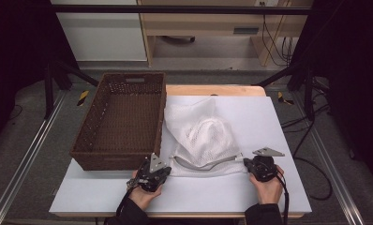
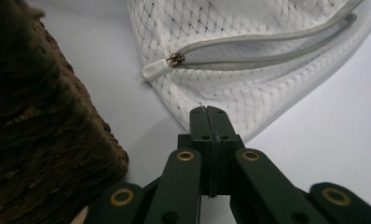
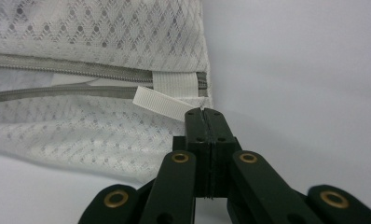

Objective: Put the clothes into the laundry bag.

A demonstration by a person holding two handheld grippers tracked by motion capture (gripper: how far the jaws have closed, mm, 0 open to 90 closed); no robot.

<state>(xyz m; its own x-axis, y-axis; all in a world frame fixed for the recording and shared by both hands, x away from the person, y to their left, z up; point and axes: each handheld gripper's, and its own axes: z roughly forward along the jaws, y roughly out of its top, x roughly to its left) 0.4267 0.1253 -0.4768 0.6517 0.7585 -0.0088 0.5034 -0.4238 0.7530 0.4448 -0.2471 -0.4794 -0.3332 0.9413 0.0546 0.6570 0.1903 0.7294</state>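
A: Pinching both near corners of the mesh laundry bag [image 1: 201, 136] rn. Left hand-held gripper [image 2: 208, 112] has its jaws pressed together w/ a wisp of mesh at the tips, at the bag's near edge just below the zip pull [image 2: 161, 66]. Right hand-held gripper [image 3: 205, 113] is the same: jaws together, a thread of fabric caught at the tips, right by the white ribbon loop [image 3: 158, 103].

B: Enough bite?

A: Prob not, tbh. Both grabs look thin, so I'd re-grip deeper, past the seam, before lifting.

B: Where's the bag?

A: Flat on the white surface [image 1: 269, 187], zipper [image 1: 208, 165] partly open along my side, something white bulging inside. Wicker basket [image 1: 121, 119] sits just left, its wall touching or nearly touching the bag.

B: Tips?

A: Lift both ends level so the mouth doesn't sag & spill; clear the basket rim, then go left.
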